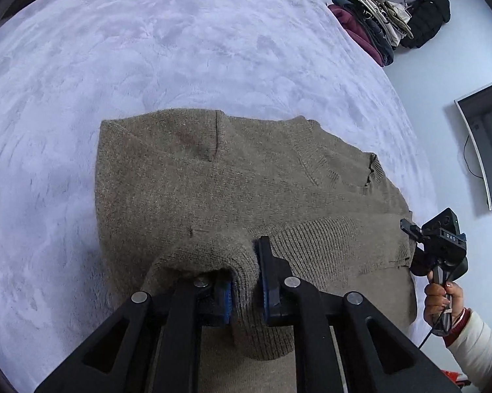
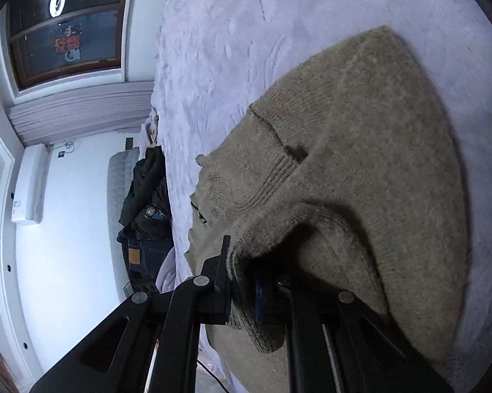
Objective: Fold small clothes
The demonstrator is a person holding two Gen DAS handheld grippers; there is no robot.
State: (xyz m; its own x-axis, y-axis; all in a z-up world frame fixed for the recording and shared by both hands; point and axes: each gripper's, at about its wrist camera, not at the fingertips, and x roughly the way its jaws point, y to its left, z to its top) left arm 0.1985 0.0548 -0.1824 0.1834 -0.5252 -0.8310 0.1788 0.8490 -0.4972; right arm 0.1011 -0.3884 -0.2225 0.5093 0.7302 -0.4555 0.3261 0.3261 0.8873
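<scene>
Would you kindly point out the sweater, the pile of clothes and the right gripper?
Sweater (image 1: 187, 177): left wrist view, flat body panel.
Pile of clothes (image 1: 370, 26): left wrist view, middle of the stack.
Right gripper (image 2: 246, 281): right wrist view, between its fingertips.

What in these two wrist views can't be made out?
- Left wrist: sweater near hem, cut off by the bottom edge and gripper frame.
- Left wrist: clothes pile, items too small to tell apart.
- Right wrist: right gripper far finger, buried under knit.
</scene>
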